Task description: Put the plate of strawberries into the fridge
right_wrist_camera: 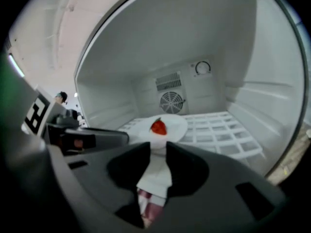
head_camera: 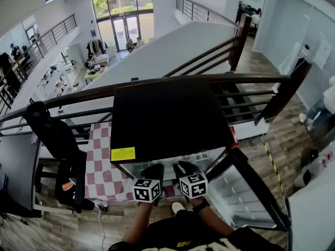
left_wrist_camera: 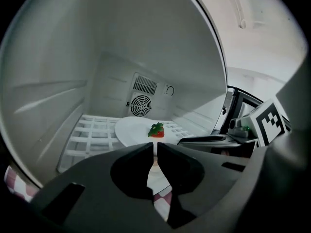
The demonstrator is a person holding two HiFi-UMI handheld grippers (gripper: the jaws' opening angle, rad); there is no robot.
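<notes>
A small white plate (left_wrist_camera: pixel 132 130) with one red strawberry (left_wrist_camera: pixel 156 130) rests on the white wire shelf (left_wrist_camera: pixel 90 135) inside the open fridge (head_camera: pixel 167 119). My left gripper (left_wrist_camera: pixel 155 147) points at the plate's near rim, its jaws drawn together to a thin slit with nothing pinched. In the right gripper view the plate (right_wrist_camera: pixel 171 124) and strawberry (right_wrist_camera: pixel 158 126) lie just past my right gripper (right_wrist_camera: pixel 158 148), whose jaws stand a little apart; the pale surface in the gap is not clearly gripped. In the head view both grippers (head_camera: pixel 153 172) (head_camera: pixel 184 170) sit side by side at the fridge mouth.
The fridge has a black top and stands on a red-and-white checked cloth (head_camera: pixel 102 161). Its door (head_camera: pixel 251 192) hangs open to the right. A round fan grille (left_wrist_camera: pixel 141 105) is on the back wall. A black chair (head_camera: pixel 57 140) stands left; a railing (head_camera: pixel 157 82) runs behind.
</notes>
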